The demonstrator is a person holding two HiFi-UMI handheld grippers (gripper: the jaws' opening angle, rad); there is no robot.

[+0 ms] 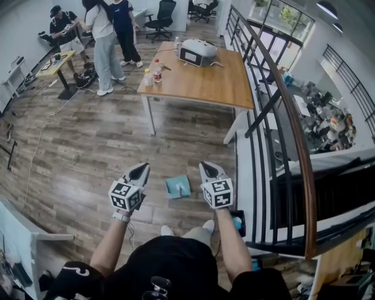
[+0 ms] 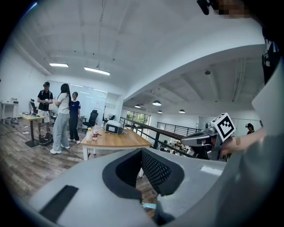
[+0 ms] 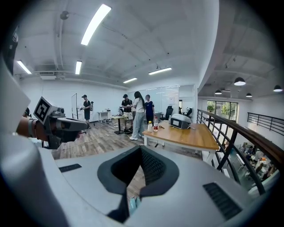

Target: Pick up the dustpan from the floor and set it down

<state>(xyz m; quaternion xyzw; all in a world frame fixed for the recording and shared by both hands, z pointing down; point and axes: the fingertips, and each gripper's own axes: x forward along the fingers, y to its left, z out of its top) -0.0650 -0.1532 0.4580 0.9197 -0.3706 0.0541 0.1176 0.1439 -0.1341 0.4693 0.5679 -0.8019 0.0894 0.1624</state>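
Your left tongs (image 1: 140,170) and right tongs (image 1: 207,167), both closed and empty, flank the teal dustpan (image 1: 177,186) lying below them; its handle is unclear.

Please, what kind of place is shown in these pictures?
Probably an open office or lab on a mezzanine: a wooden table, an office chair, and a black railing overlooking cluttered desks below.

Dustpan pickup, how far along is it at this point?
Done: nothing yet. The teal dustpan lies on the wood floor, between the two grippers in the head view. In hand: nothing. The left gripper and right gripper are both shut and empty, held clear of it. Left: reach down, grip the dustpan, lift it and set it down.
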